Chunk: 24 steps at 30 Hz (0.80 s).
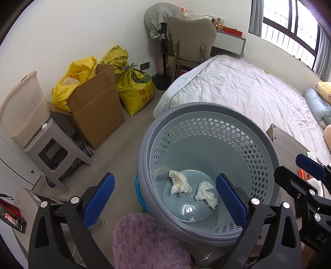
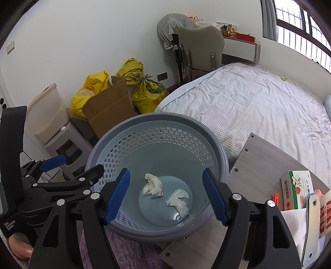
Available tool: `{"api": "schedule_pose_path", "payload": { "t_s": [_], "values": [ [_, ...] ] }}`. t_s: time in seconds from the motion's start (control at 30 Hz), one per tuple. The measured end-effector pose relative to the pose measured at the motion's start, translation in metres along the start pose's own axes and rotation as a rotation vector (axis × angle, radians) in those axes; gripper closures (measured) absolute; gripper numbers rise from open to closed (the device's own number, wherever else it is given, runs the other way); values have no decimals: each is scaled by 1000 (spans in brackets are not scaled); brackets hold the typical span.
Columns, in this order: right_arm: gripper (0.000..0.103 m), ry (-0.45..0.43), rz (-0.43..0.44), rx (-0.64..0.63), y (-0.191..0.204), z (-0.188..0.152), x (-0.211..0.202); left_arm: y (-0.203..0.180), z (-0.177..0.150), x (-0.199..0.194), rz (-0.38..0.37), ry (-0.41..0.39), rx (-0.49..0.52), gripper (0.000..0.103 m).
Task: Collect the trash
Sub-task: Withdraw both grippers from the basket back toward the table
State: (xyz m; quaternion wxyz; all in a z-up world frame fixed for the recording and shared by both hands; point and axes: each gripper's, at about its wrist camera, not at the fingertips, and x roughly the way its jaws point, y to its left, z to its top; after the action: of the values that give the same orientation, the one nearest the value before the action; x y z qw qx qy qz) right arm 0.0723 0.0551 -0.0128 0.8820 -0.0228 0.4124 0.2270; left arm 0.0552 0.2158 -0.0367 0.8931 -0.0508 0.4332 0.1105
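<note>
Setting: a bedroom seen from two cameras looking down along hand-held grippers.
Bin: a round grey-blue waste basket (image 1: 209, 115) with a perforated wall stands on the floor, near the cameras, just left of a wooden desk (image 2: 264, 153) and in front of the bed (image 1: 244, 89).
Trash: two crumpled paper tissues lie on the bin's bottom, close together but apart; the left tissue (image 1: 179, 182) sits slightly farther back, the right tissue (image 1: 206, 194) slightly nearer.
Left gripper (image 1: 165, 198): poised above the near-left rim of the bin, pointing steeply down; its blue-padded jaws stand wide apart with nothing between them.
Right gripper (image 2: 166, 196): poised above the near rim of the bin, angled down; its jaws are parted, somewhat less wide than the other pair, and grip nothing. The tissues show far below, between the pads.
Hand: a thumb (image 2: 19, 246) shows at the lower left edge of the right view, on the left gripper's handle.
Near floor: a fluffy purple rug (image 1: 149, 242) lies just before the bin.
Left side: an open cardboard box (image 1: 97, 105), yellow sacks (image 1: 136, 91) and a beige plastic stool (image 1: 51, 153) stand along the wall.
Far side: a chair (image 1: 190, 39) and a covered standing fan (image 1: 159, 18).
Desk items: a green and white carton (image 2: 298, 188) lies at the right.
</note>
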Motion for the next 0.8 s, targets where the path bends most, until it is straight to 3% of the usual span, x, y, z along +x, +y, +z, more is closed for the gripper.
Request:
{"api": "schedule_pose_path", "payload": {
  "t_s": [0.4, 0.8],
  "values": [
    [33, -25, -1, 24, -11, -16, -19, -13, -10, -15, -1, -11, 22, 7],
    [32, -65, -55, 97, -43, -36, -53, -53, -21, -34, -44, -28, 94, 7]
  ]
}}
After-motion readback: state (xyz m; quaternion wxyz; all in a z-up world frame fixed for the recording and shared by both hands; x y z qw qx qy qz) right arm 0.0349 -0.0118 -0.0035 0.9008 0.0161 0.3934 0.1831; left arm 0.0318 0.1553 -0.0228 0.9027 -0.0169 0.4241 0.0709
